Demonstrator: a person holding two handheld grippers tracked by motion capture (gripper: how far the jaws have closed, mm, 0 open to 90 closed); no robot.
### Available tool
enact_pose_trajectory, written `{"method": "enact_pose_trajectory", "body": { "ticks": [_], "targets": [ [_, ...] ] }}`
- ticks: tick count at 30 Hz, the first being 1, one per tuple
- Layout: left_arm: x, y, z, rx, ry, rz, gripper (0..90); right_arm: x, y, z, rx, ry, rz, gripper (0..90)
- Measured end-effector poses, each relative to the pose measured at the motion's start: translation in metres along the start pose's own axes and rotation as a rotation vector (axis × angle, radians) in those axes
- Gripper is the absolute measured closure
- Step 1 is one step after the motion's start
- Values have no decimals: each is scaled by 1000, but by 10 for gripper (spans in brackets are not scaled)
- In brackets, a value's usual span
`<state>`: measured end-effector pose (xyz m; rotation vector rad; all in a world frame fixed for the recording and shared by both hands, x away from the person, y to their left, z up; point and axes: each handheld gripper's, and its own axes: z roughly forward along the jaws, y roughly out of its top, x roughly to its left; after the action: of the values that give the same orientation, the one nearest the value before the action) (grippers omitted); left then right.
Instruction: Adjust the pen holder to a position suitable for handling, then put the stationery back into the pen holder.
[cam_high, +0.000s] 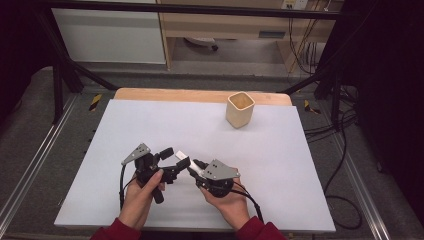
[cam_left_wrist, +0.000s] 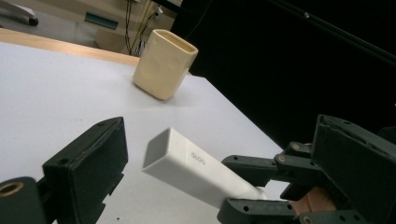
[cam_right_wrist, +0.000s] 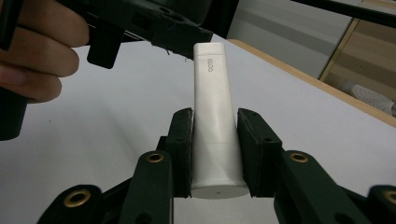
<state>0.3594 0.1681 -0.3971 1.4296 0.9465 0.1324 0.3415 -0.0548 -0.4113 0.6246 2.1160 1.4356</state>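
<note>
Both black pads of my right hand-held gripper (cam_right_wrist: 215, 154) clamp a smooth white plastic tube (cam_right_wrist: 215, 116); my left hand-held gripper (cam_left_wrist: 224, 158) gapes beside it over the matte white tabletop (cam_high: 150, 130).

Beige cup (cam_high: 240, 110) far off, tabletop (cam_high: 150, 130) open

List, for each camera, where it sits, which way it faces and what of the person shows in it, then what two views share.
High view: above the person's side, looking forward and down on the table; both forearms, hands, grippers.
Left gripper view: on the left gripper, facing the beige cup; its open fingers.
Right gripper view: on the right gripper, facing the other hand; its fingers clamp the white tube.
Shared: both gripper views show the tube.
</note>
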Motion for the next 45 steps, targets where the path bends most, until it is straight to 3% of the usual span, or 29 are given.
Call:
{"method": "enact_pose_trajectory", "body": {
  "ticks": [27,36,45],
  "targets": [
    [10,-5,0,8,6,-64,67,2,-1,1,-5,-18,-4,673],
    [19,-9,-1,11,-4,-98,228,4,1,-1,-25,-29,-9,673],
    [23,-12,0,16,-15,-123,322,7,2,-1,-31,-18,-14,673]
  ]
}}
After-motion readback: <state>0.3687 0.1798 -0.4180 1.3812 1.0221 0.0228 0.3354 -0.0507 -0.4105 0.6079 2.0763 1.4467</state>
